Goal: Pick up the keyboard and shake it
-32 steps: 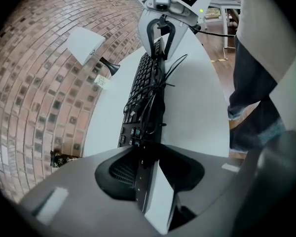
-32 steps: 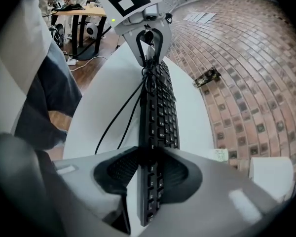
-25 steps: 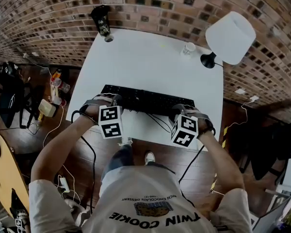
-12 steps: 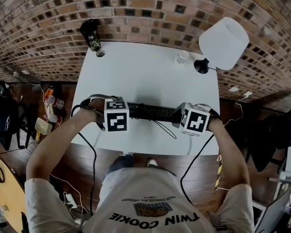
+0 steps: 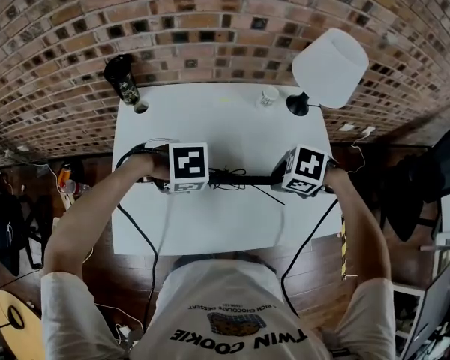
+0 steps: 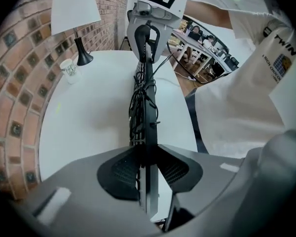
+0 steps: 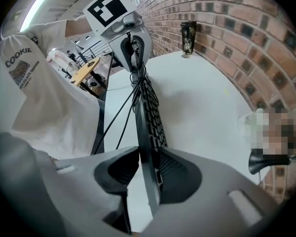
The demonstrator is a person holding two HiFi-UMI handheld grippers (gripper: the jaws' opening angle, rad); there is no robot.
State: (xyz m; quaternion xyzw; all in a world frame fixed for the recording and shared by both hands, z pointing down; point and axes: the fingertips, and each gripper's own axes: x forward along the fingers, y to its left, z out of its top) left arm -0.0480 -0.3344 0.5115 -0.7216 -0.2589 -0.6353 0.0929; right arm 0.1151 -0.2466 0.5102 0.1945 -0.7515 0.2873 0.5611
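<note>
The left gripper (image 6: 144,164) was clamped on one end of the black keyboard (image 6: 148,110). Its jaws had just been squeezing in a bit more, with the keyboard between them. The right gripper (image 7: 147,169) was clamped tight on the other end. The keyboard ran straight from one gripper to the other, turned up on its thin edge over the white table (image 5: 225,223). A tangled black cable (image 6: 136,98) hung off it between the two grippers. Past the right gripper, by the brick wall, stood a white lamp (image 5: 326,66).

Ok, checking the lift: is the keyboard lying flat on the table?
No, the keyboard is tipped up on its edge, its keys facing the brick wall rather than upward.
</note>
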